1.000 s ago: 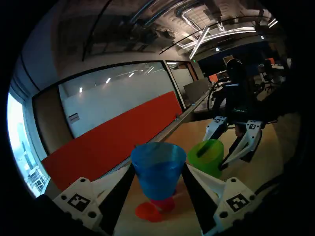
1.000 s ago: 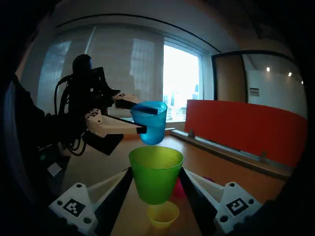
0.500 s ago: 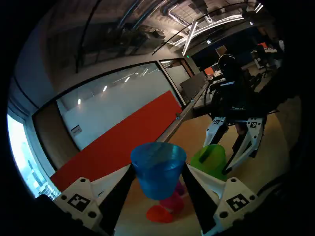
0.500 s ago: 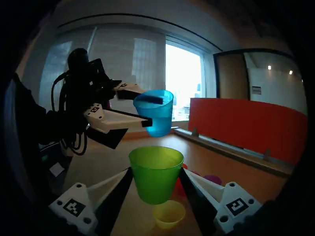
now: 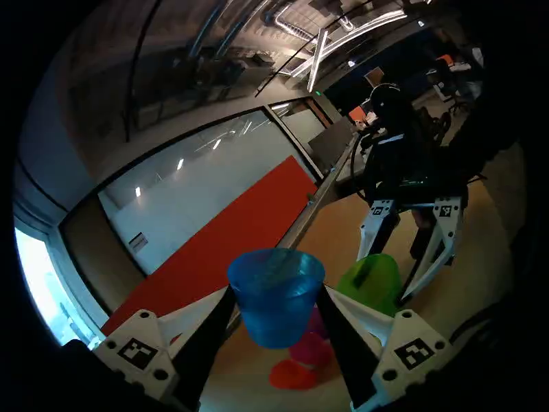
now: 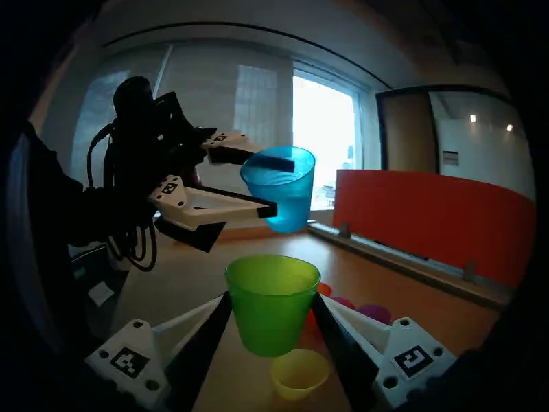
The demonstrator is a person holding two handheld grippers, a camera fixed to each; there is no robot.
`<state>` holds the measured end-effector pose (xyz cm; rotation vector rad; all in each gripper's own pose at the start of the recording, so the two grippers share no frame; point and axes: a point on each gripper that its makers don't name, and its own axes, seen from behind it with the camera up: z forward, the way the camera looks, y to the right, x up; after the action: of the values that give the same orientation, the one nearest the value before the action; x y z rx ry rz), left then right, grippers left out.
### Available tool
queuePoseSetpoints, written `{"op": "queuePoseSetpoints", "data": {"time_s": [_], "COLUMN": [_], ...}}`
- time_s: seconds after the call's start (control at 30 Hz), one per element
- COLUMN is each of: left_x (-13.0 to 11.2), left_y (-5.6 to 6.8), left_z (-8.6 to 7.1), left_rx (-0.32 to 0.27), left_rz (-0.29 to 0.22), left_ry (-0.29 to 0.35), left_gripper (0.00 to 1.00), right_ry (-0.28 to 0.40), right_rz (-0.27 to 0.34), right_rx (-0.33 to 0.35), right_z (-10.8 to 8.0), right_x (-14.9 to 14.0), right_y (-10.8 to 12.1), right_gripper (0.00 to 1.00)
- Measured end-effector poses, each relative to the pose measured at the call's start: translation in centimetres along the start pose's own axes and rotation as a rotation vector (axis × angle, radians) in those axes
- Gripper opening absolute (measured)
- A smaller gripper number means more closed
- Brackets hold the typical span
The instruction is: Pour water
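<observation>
A wooden table [image 6: 405,292] is recorded beneath both tools, with a red panel [image 6: 439,220] at 3 o'clock in the right gripper view. The left gripper [image 5: 275,294] is found closed on the blue cup [image 5: 276,312], both fingers pressed to its wall, and the cup is held upright. The right gripper [image 6: 272,299] is likewise clamped on the green cup [image 6: 272,316], mouth up. In the right gripper view the blue cup is seen at 12 o'clock above the green one, apart from its rim. Liquid appears to be carried in the blue cup. Pouring is judged not yet begun. The blue rim should be brought just over the green mouth and tipped slowly, with the green cup kept level. A yellow cup [image 6: 298,372] is noted at 6 o'clock, and spillage onto it is to be avoided.
</observation>
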<state>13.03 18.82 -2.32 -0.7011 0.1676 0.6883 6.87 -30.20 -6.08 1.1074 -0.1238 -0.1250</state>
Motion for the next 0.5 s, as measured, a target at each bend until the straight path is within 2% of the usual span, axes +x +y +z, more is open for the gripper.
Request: {"op": "queuePoseSetpoints", "data": {"time_s": [0.5], "left_x": [0.84], "left_y": [0.15], "left_z": [0.06], "left_rx": [0.01], "left_rz": [0.083], "left_ry": [0.008], "left_gripper": [0.83], "right_ry": [0.003], "right_rz": [-0.004], "right_rx": [0.001], "right_z": [-0.02], "right_x": [-0.06], "right_y": [0.04], "right_gripper": [0.87]}}
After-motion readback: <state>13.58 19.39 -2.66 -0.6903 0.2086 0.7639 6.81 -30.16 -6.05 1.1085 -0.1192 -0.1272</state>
